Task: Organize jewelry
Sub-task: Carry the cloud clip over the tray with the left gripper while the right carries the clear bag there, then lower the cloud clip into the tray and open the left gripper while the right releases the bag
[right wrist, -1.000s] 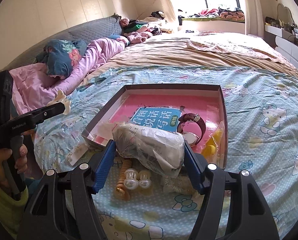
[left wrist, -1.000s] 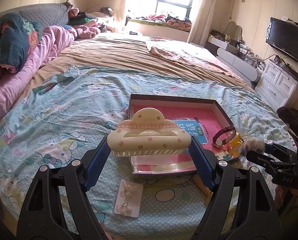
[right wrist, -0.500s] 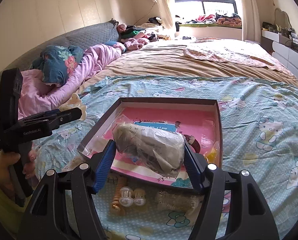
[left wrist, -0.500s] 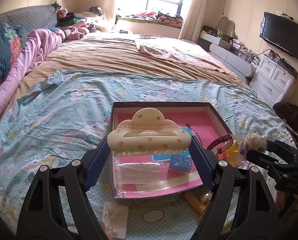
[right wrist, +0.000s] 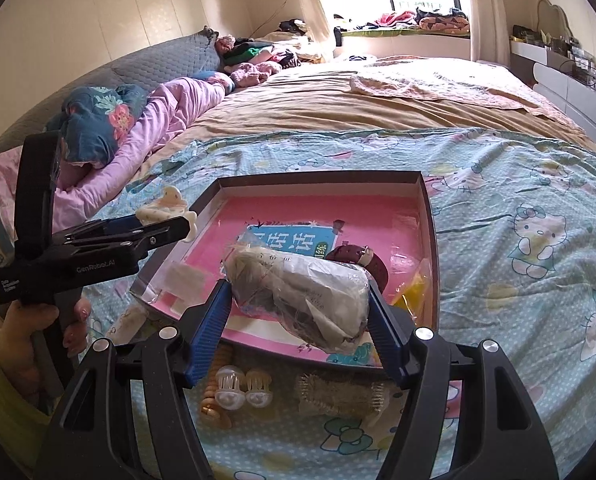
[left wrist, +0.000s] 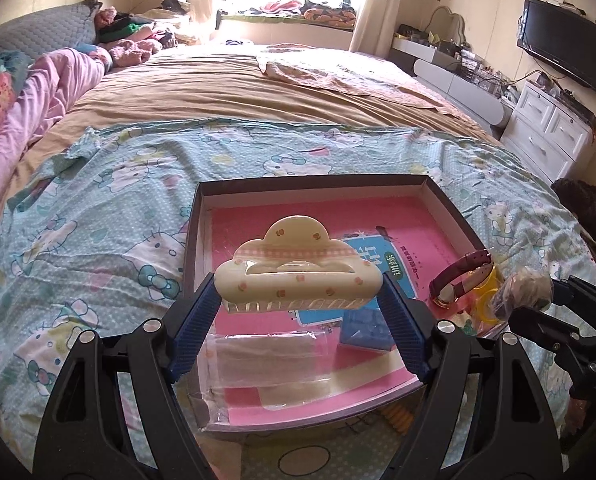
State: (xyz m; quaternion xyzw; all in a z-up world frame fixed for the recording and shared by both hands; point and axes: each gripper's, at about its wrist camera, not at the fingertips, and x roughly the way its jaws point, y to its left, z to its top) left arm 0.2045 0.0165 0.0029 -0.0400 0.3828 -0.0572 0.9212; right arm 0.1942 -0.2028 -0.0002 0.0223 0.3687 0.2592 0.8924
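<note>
My left tool (left wrist: 298,300) pinches the stiff, light hair clip (left wrist: 297,276) by its ends above the box (left wrist: 450,216), while my right tool (right wrist: 298,312) squeezes a soft, crinkly bag (right wrist: 298,292).

I can read "GenRobot.AI" in white on the black body of the left gripper (right wrist: 166,222) in my right wrist view. The blue booklet (right wrist: 292,242) in the pink-floored box (right wrist: 428,216) carries large Chinese characters, partly covered, which I cannot make out.
</note>
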